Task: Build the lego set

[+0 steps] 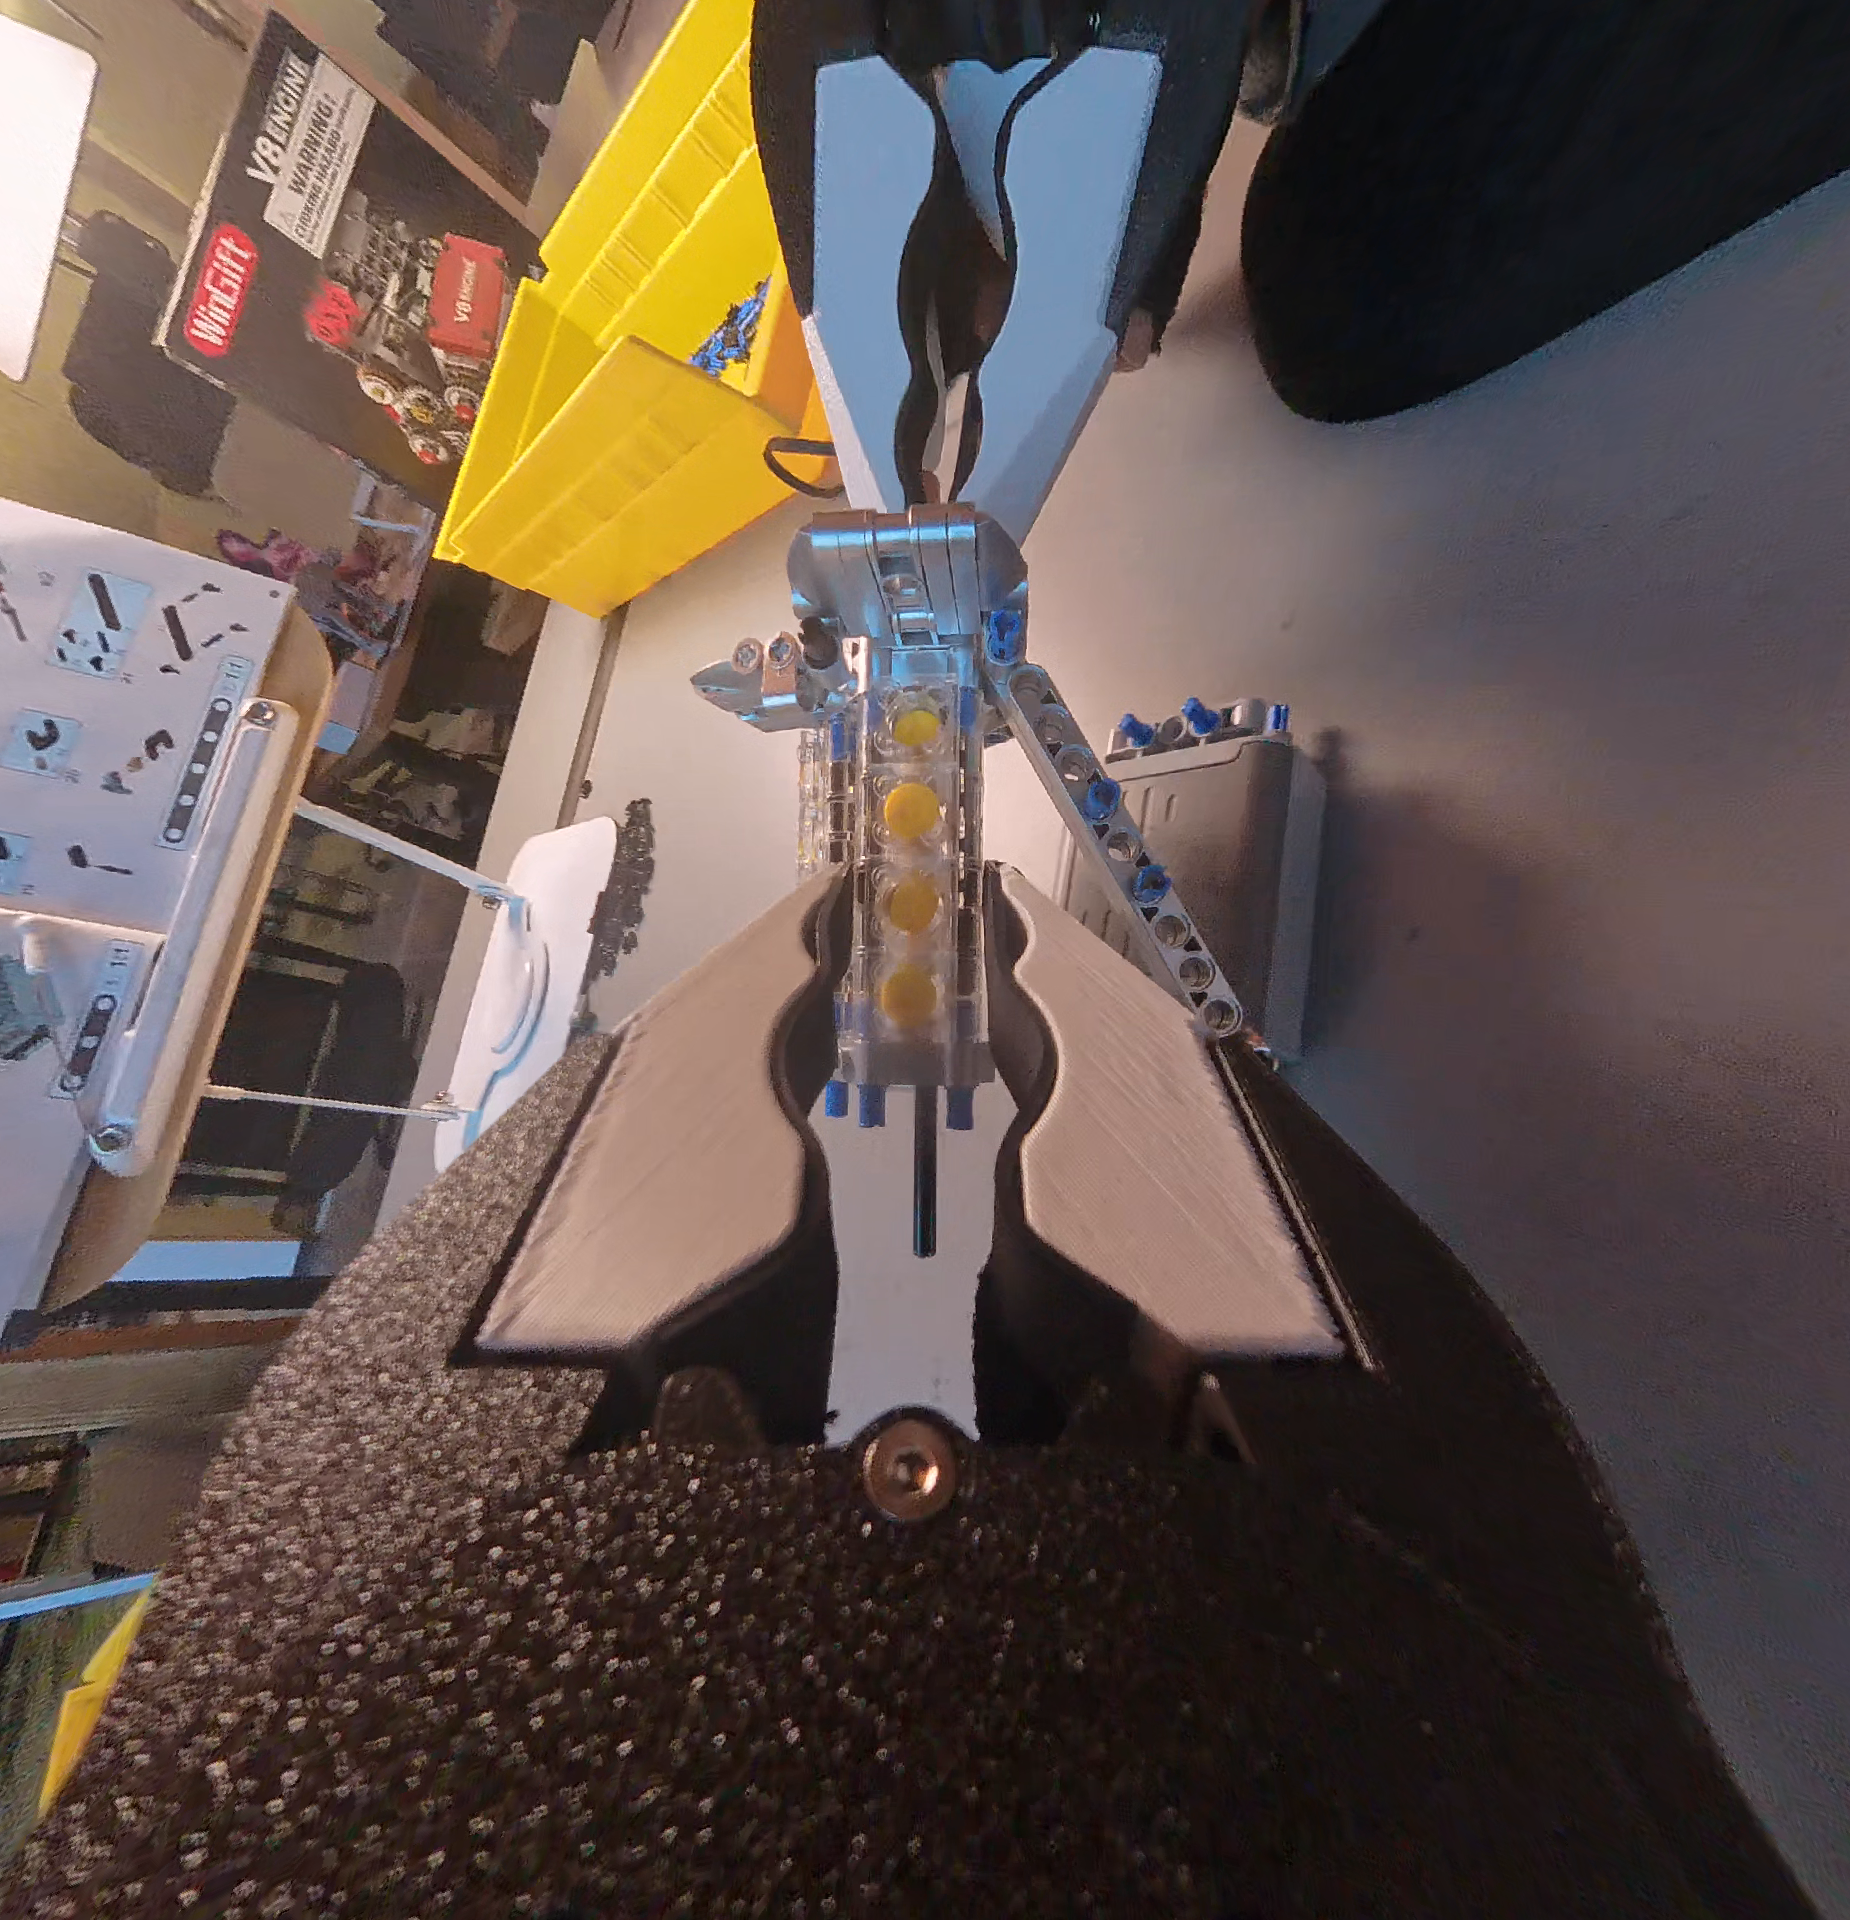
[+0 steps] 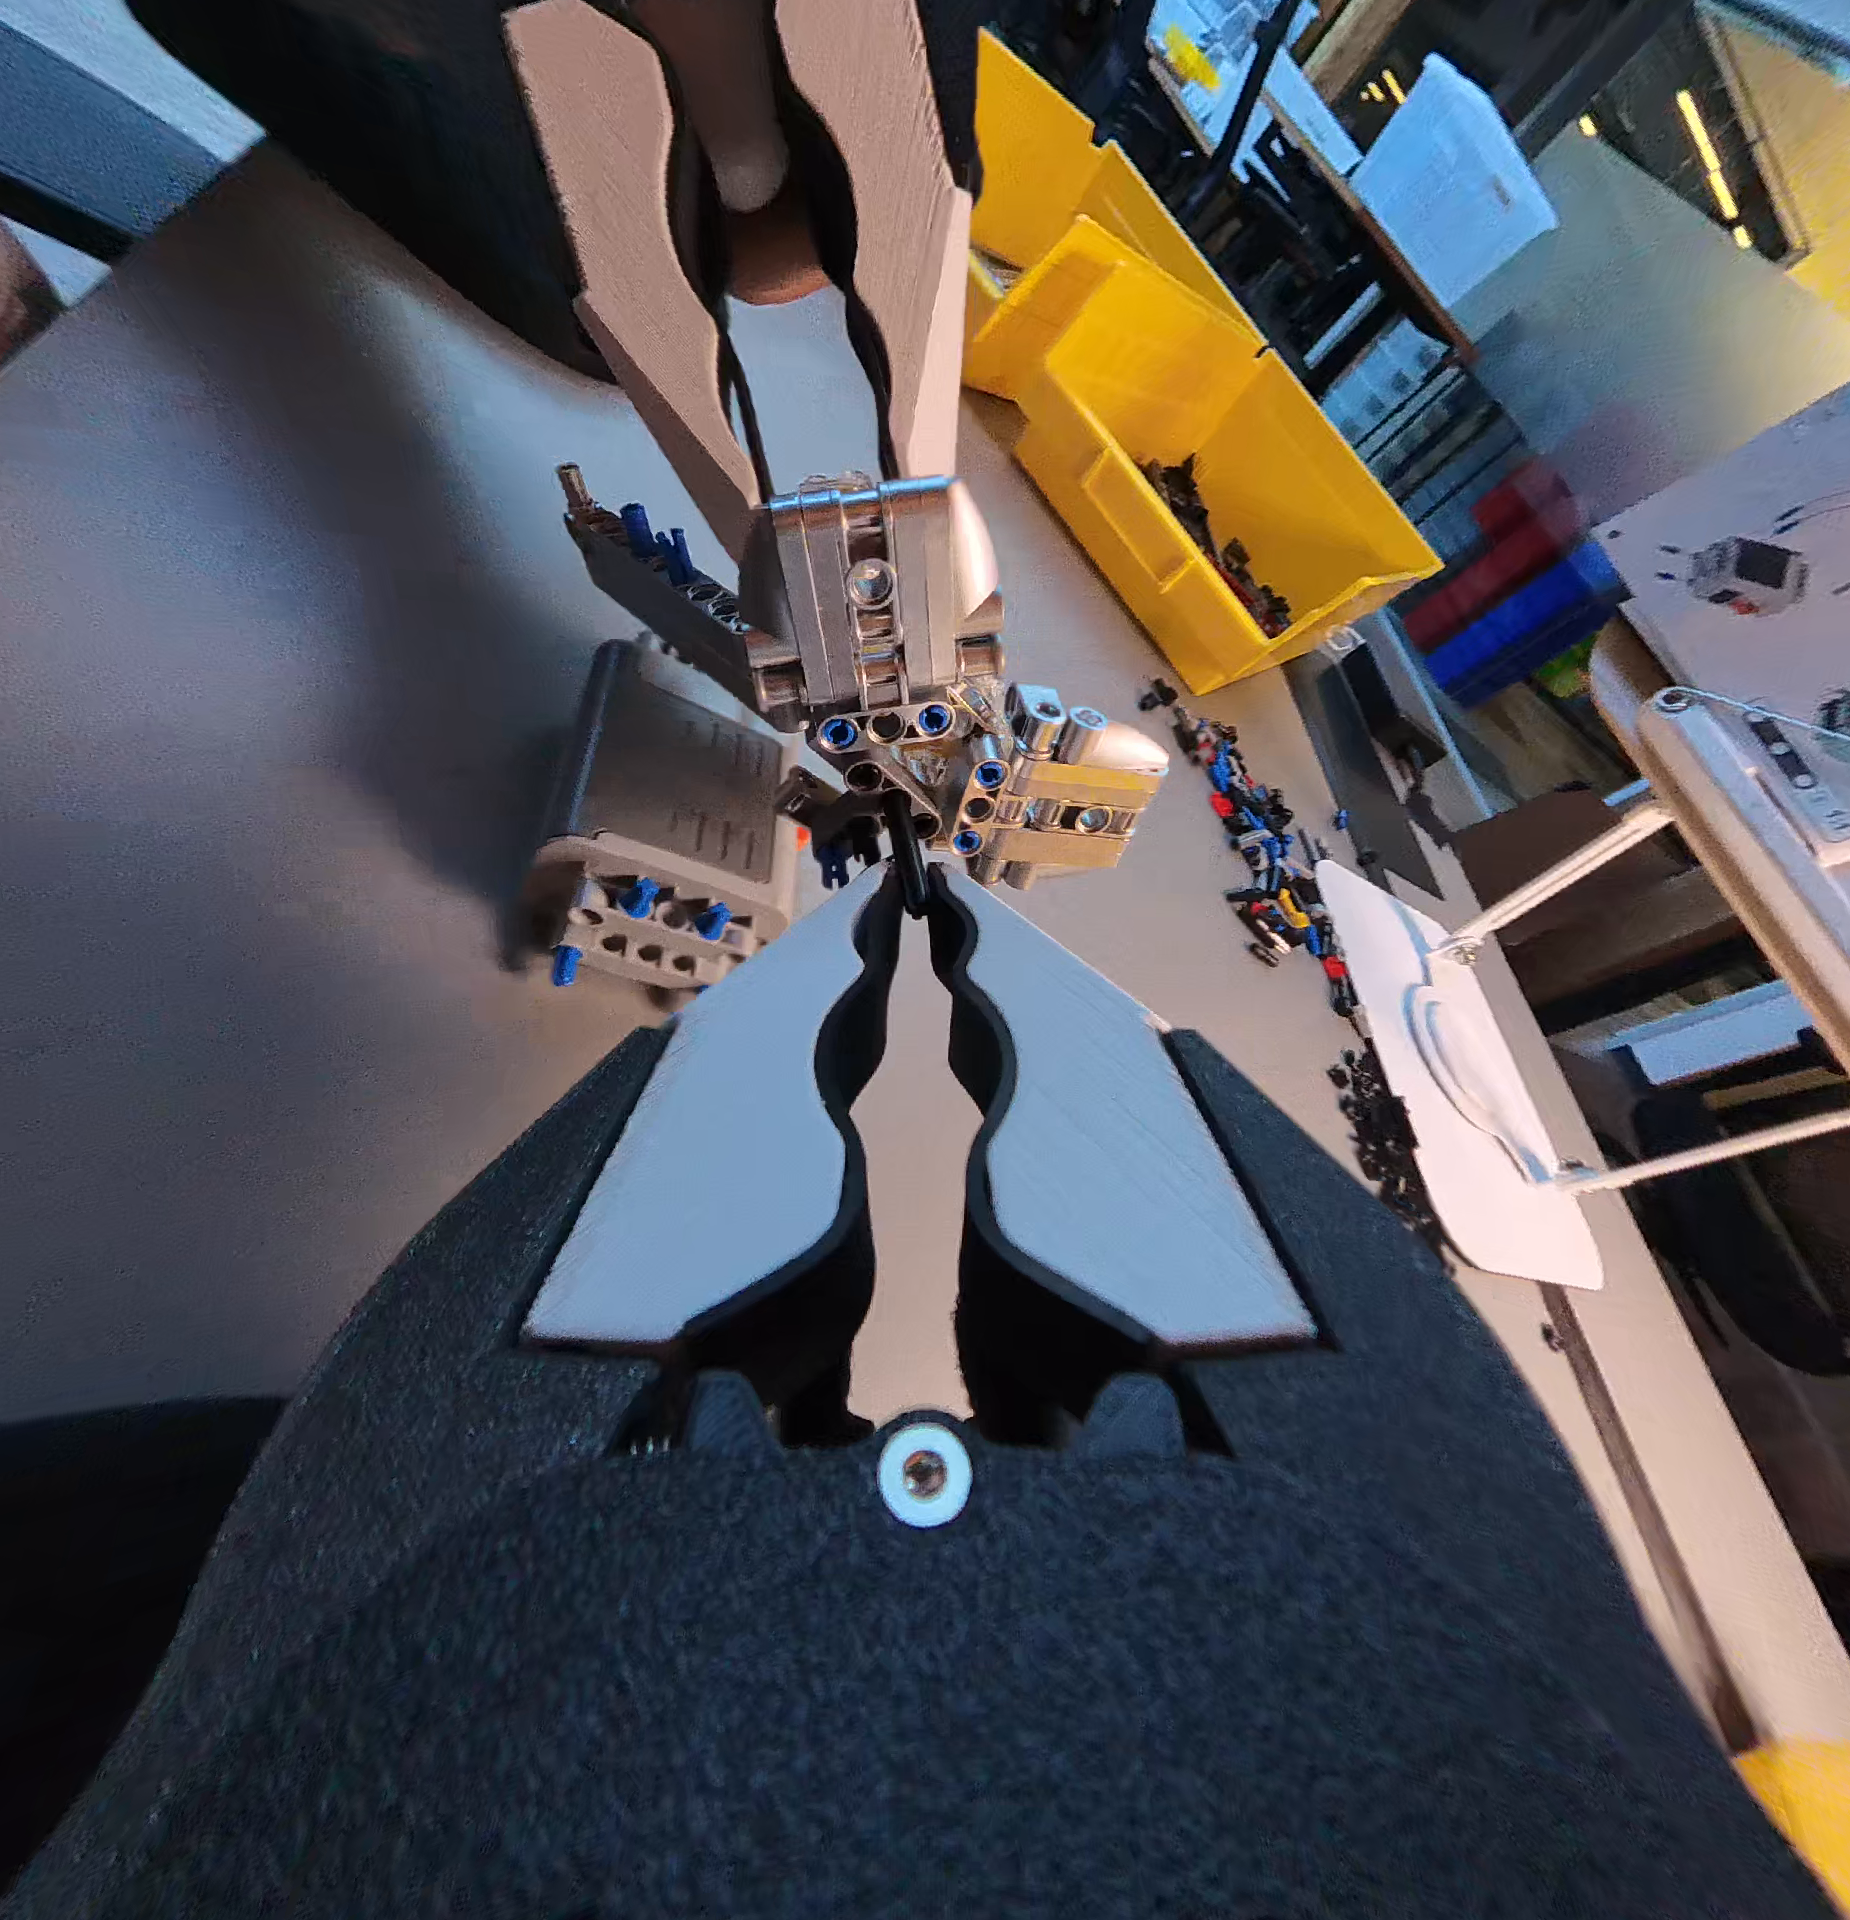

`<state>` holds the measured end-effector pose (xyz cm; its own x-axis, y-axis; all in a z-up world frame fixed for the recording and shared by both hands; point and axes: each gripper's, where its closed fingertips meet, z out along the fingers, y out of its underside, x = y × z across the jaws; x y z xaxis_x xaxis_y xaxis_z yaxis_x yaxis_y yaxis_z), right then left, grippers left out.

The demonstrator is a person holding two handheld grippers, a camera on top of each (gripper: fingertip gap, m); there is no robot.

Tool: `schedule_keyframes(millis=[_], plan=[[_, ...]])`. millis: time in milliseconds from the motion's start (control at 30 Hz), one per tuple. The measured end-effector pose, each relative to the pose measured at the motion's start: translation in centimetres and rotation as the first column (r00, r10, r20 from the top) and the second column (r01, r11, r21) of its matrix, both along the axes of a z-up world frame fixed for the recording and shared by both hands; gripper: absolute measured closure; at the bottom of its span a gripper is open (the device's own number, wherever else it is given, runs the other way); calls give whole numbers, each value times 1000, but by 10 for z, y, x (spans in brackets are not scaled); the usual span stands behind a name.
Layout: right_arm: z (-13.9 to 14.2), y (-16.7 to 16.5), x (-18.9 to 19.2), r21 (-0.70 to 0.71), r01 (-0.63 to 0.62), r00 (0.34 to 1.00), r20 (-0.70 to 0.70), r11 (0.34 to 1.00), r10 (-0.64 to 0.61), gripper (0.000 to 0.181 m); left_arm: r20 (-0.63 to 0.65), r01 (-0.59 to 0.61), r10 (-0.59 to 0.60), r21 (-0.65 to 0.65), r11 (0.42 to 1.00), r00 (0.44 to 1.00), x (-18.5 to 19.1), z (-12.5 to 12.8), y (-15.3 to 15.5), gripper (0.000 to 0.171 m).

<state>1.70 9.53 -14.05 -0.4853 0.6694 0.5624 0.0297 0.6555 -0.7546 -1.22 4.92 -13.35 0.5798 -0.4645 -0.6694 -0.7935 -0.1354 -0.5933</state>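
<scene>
Left wrist view: the left gripper pinches the clear cylinder block with yellow pistons of a silver brick-built engine model, held above the desk; a black axle projects toward the camera. Beyond, the right gripper meets the model's far end. Right wrist view: its tips are pressed onto a black axle. A grey battery box lies beneath; yellow bins line the desk's far edge.

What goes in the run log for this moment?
left gripper: shut on engine model | right gripper: shut on black axle | model held above table
</scene>
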Motion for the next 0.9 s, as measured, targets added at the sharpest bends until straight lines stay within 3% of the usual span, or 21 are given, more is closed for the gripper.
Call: schedule_keyframes(millis=[133,333,533,800,900], plan=[[0,-2,10,-41,-23,999,41,999,24,179,29,-19,20,-29,999,999,11,1,-2,149],[1,-9,26,-256,-77,985,128,964,113,181,7,-71,72,-37,997,997,18,-3,-2,149],[4,-15,31,-305,-90,980,145,948,140,180,-70,-115,112,-35,993,991,22,-4,-6,150],[7,-17,37,-351,-113,970,162,929,179,166,-101,-135,129,-61,989,987,28,-4,-9,149],[2,-14,39,-332,-110,964,195,937,183,153,-95,-153,146,-64,986,985,24,-1,-9,150]])
